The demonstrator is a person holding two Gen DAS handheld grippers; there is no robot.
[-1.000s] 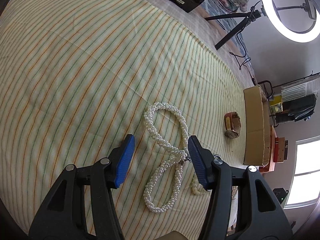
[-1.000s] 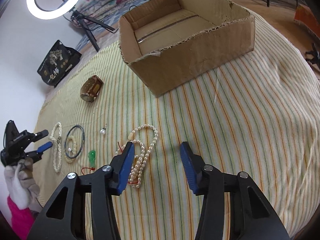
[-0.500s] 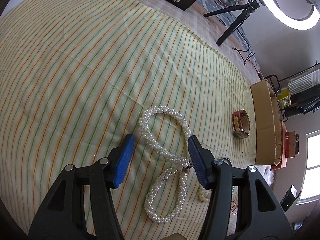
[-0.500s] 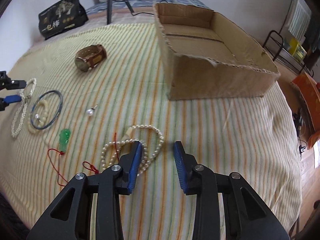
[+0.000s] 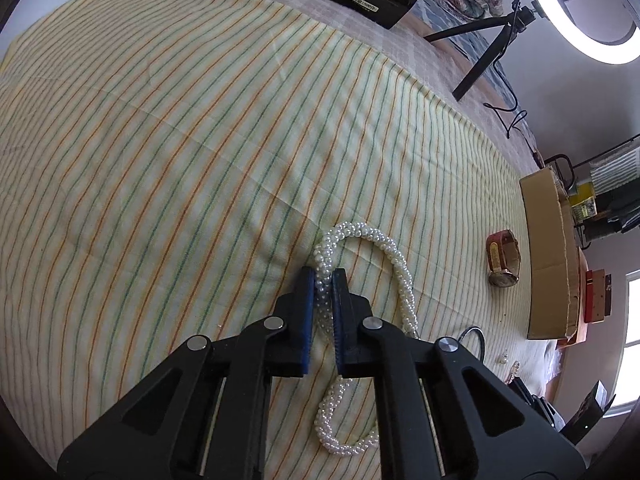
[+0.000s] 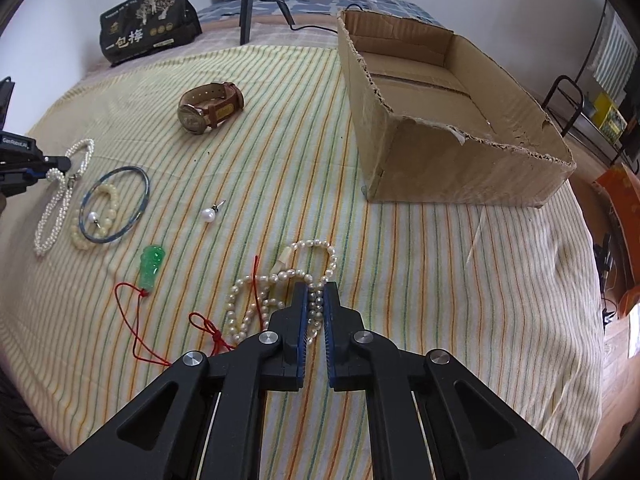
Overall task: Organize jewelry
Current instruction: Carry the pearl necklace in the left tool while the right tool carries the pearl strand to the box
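Note:
In the left wrist view my left gripper [image 5: 323, 276] has its jaws closing, and the blue pads press on the braided white pearl necklace [image 5: 384, 245], which lies looped on the striped cloth. In the right wrist view my right gripper [image 6: 315, 292] is likewise closing, its pads pinching the loose pearl strand [image 6: 309, 245] that has a red cord beside it. The left gripper [image 6: 52, 162] also shows at the left edge there, on the braided necklace [image 6: 56, 208]. An open cardboard box [image 6: 452, 168] stands at the far right of the cloth.
Across the cloth lie a brown-strapped watch [image 6: 210, 106], a blue bangle [image 6: 114, 204] around a small bead bracelet, a pearl earring [image 6: 208, 214] and a green pendant [image 6: 151, 262] on red cord. A black bag [image 6: 150, 20] and a ring light [image 5: 580, 8] on a tripod stand behind.
Both grippers went from open to shut. The left closed on the braided necklace. The right rolled, shifted over the pearl strand and closed on it.

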